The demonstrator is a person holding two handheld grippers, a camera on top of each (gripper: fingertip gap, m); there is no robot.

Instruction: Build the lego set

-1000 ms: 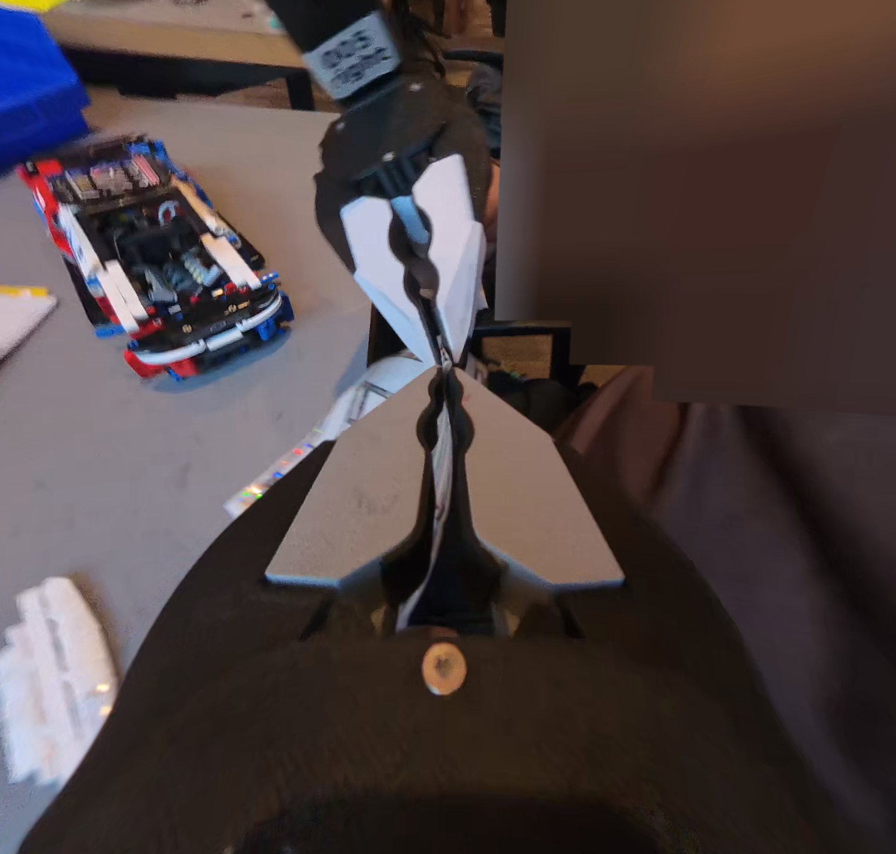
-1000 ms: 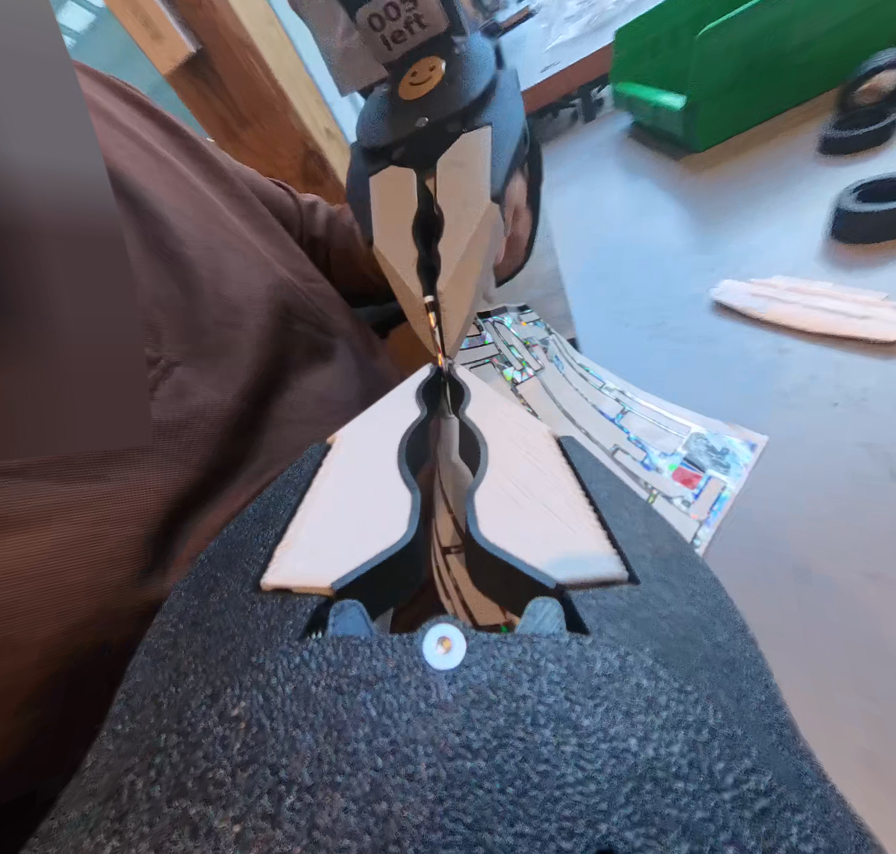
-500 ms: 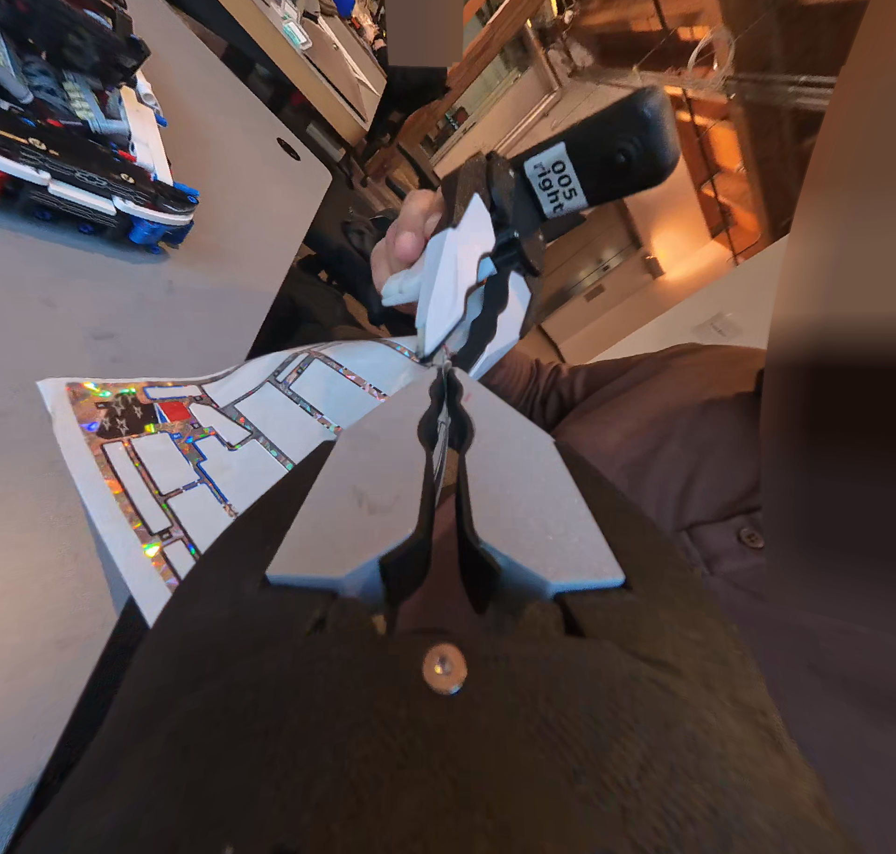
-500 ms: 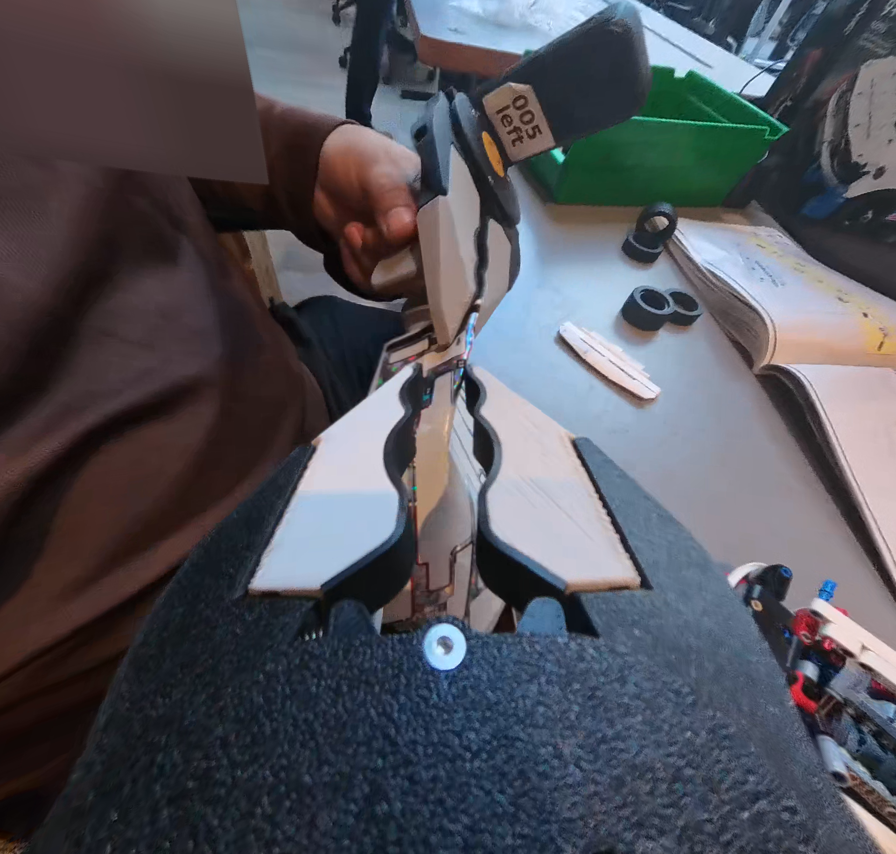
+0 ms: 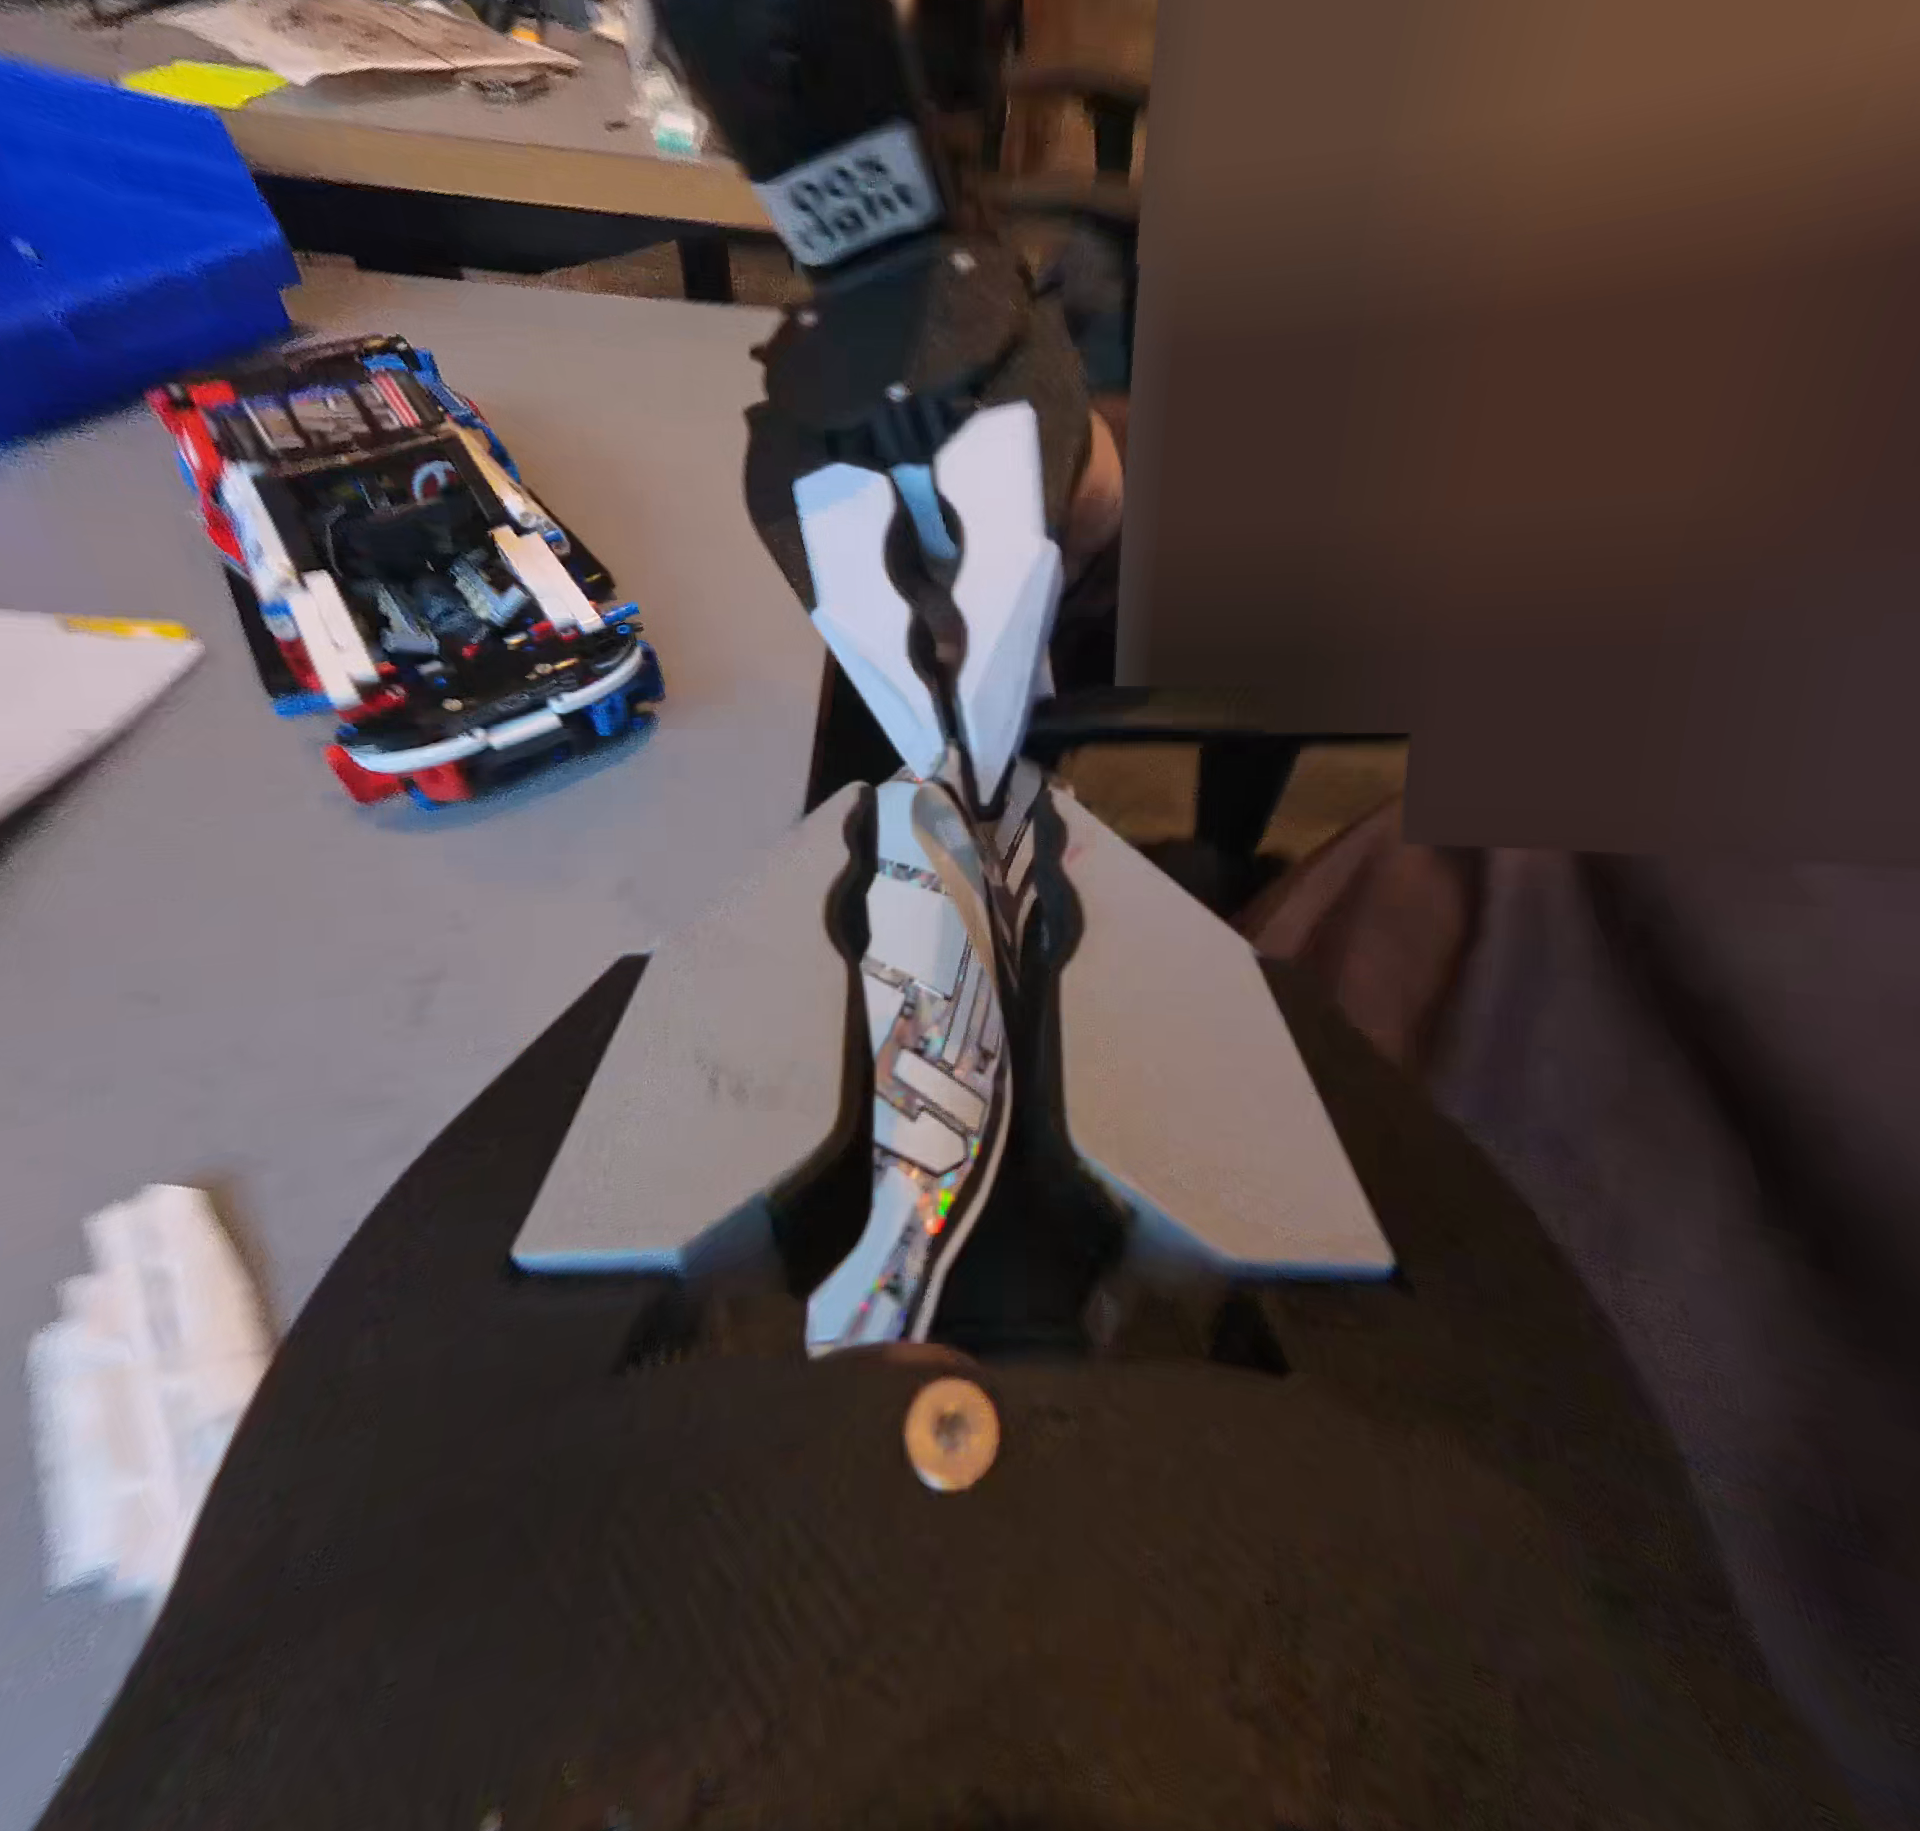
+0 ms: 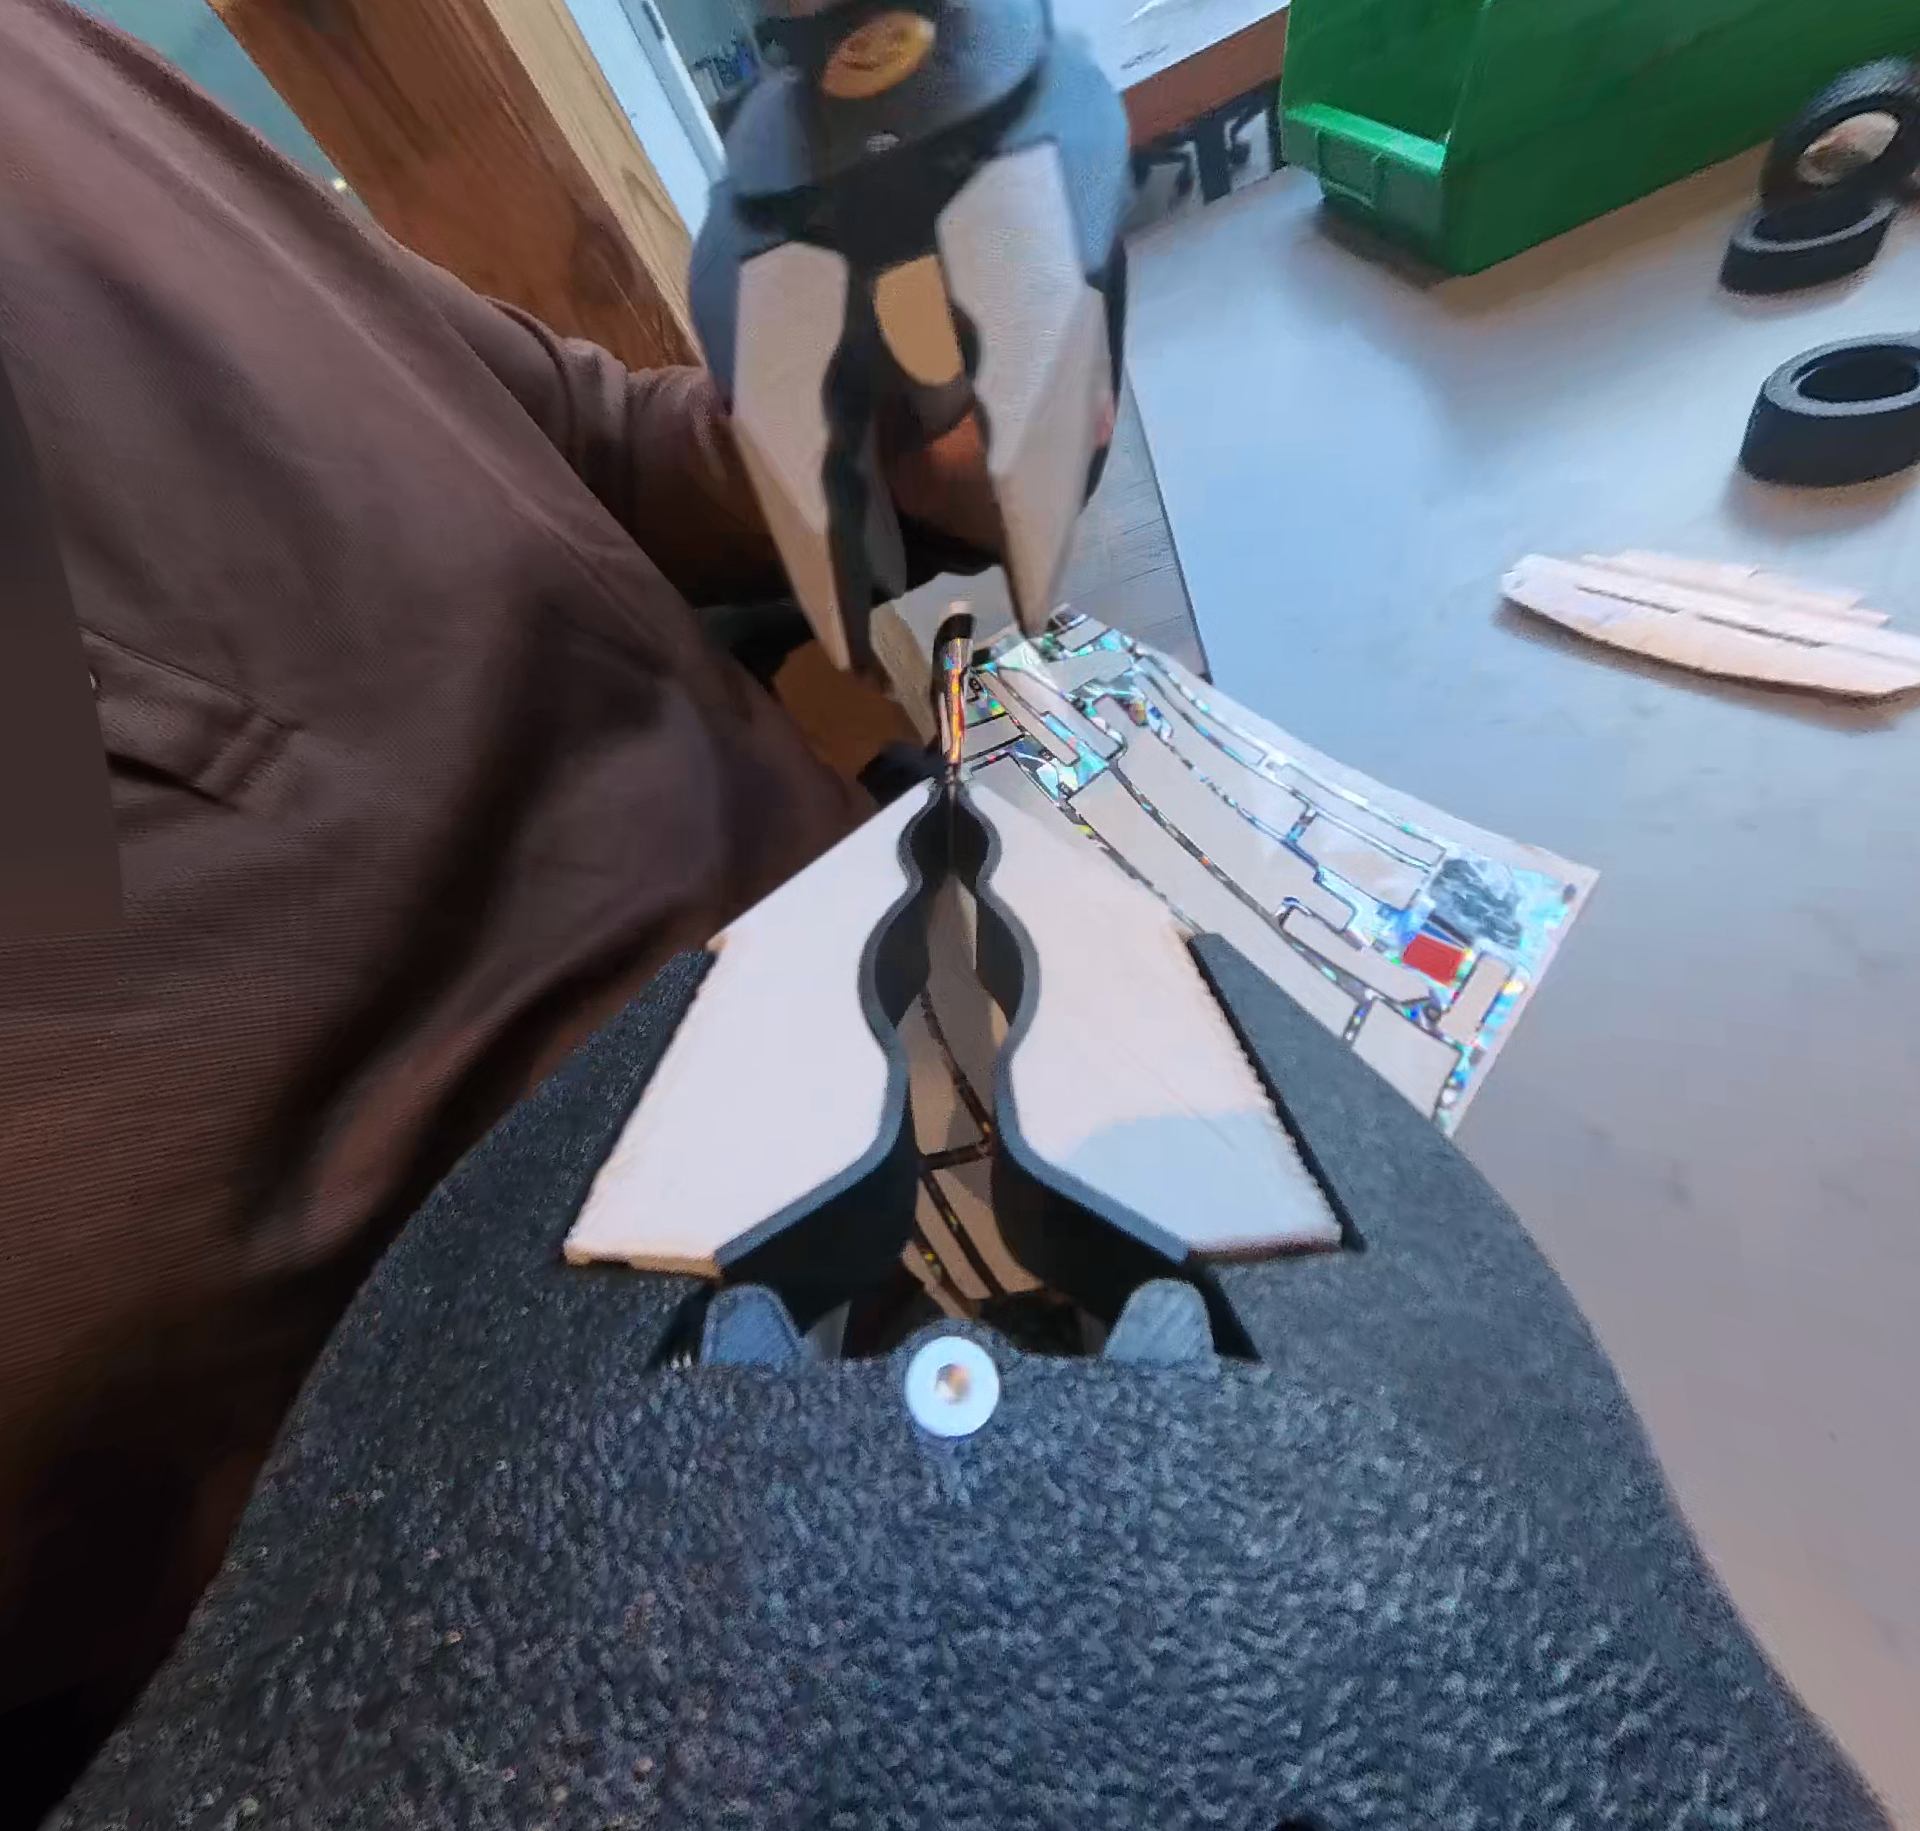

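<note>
Left hand-held gripper [image 5: 951,794]: fingers spread apart; the sticker sheet runs up through the gap between them, and whether it touches either finger cannot be told.
Right hand-held gripper [image 6: 951,792]: tips pressed together on a curled edge strip of the sticker sheet, which stands up just past the tips.
Grippers to each other: they face tip to tip over the sticker sheet, at the counter's near edge, in front of the person's brown sleeve [image 6: 343,555].
Sticker sheet [image 6: 1288,846]: holographic, with pale cut-out shapes and one red patch; most of it hangs from the right hand-held gripper out over the counter [image 6: 1558,431]; its far corner is close to the counter top.
Lego car [image 5: 416,576]: red, white, blue and black, partly built, standing on the counter well beyond the sticker sheet, near a blue bin [image 5: 114,243].
Tyres [image 6: 1834,415]: black, loose on the counter beyond the sticker sheet, close to a green bin [image 6: 1538,77].
Flat pale strip [image 6: 1704,633]: lies on the counter between the sticker sheet and the tyres.
Open booklet [image 5: 73,690]: on the counter beside the lego car; only a corner shows.
</note>
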